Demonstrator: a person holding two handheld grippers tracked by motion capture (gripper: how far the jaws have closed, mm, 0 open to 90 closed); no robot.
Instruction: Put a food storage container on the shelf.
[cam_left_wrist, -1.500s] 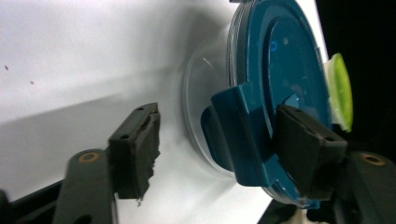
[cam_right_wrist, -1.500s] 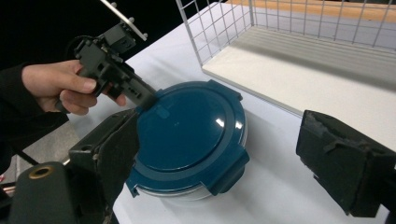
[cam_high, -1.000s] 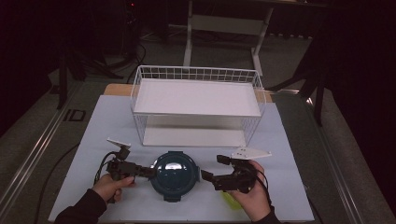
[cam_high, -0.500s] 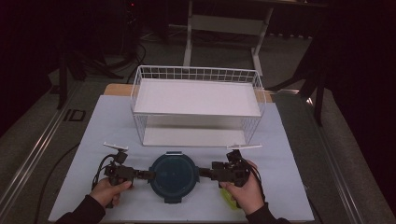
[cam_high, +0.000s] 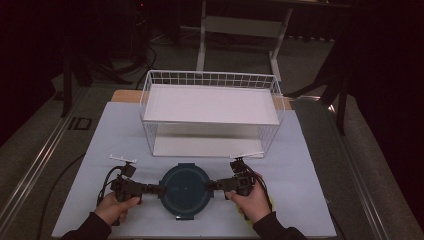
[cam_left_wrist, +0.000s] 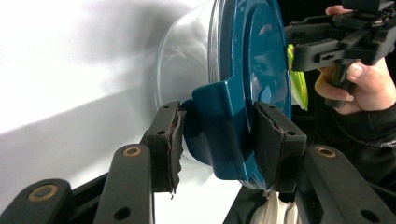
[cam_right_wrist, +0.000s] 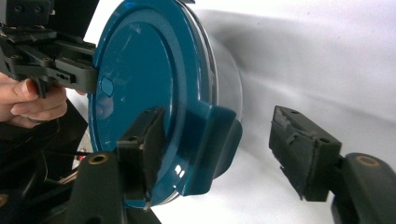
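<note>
A round clear container with a teal lid (cam_high: 185, 190) sits on the white mat near the front edge. My left gripper (cam_high: 159, 190) reaches it from the left. In the left gripper view the jaws (cam_left_wrist: 219, 135) press on both sides of the lid's teal clip tab (cam_left_wrist: 219, 112). My right gripper (cam_high: 211, 186) meets the container from the right. In the right gripper view it (cam_right_wrist: 219, 144) straddles the opposite clip tab (cam_right_wrist: 210, 135), one pad (cam_right_wrist: 144, 135) against the lid, the other pad (cam_right_wrist: 299, 149) well away from it.
A white wire rack (cam_high: 210, 80) with two white shelves stands behind the container, close to it. The white mat (cam_high: 100, 150) covers the table. Something yellow-green (cam_left_wrist: 296, 79) lies by the right hand. Dark floor and stands surround the table.
Both grippers have levelled out and closed in on the lid's two side tabs. The right one dropped from a raised, turned pose. The container stays in place.
</note>
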